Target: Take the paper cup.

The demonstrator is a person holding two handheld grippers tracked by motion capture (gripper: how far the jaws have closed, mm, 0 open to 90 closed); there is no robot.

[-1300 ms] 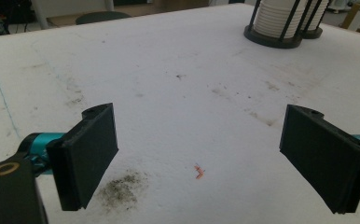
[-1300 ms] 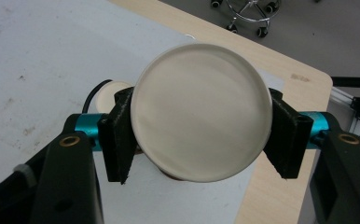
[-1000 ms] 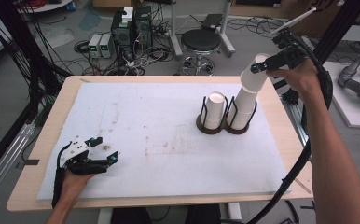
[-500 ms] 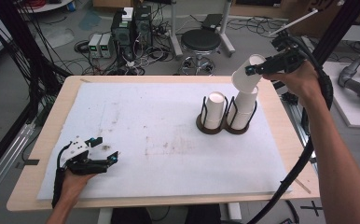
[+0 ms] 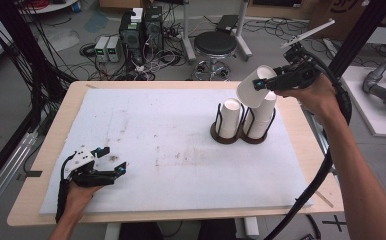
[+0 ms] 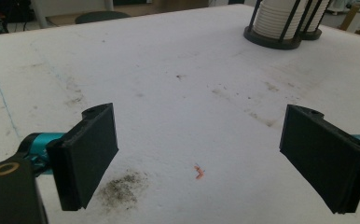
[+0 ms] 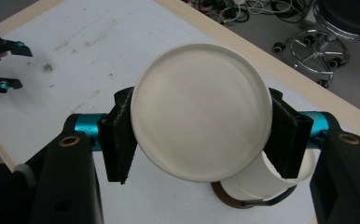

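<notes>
White paper cup point(image 5: 253, 90) clamped bottom-up in right gripper point(image 7: 201, 135), lifted clear of black wire cup rack point(image 5: 241, 131) at 2 o'clock, nowhere set down yet; left gripper point(image 6: 201, 158) wide open, empty.

A white padded mat point(image 5: 171, 145) covers most of a wooden table point(image 5: 301, 130). Its left, middle and near parts lie bare, giving wide free room for a hand to cross. The one standing obstacle is a pair of black wire cup holders point(image 5: 241, 132), side by side at the far right of the mat, each filled with a stack of white paper cups point(image 5: 229, 116). The right gripper point(image 5: 276, 82) hangs in the air above that pair, clamping a tilted white cup point(image 5: 252, 89), so the space just over the holders is taken. The left gripper point(image 5: 112, 161) rests at the near left corner, jaws wide apart, with open mat ahead of it.
</notes>
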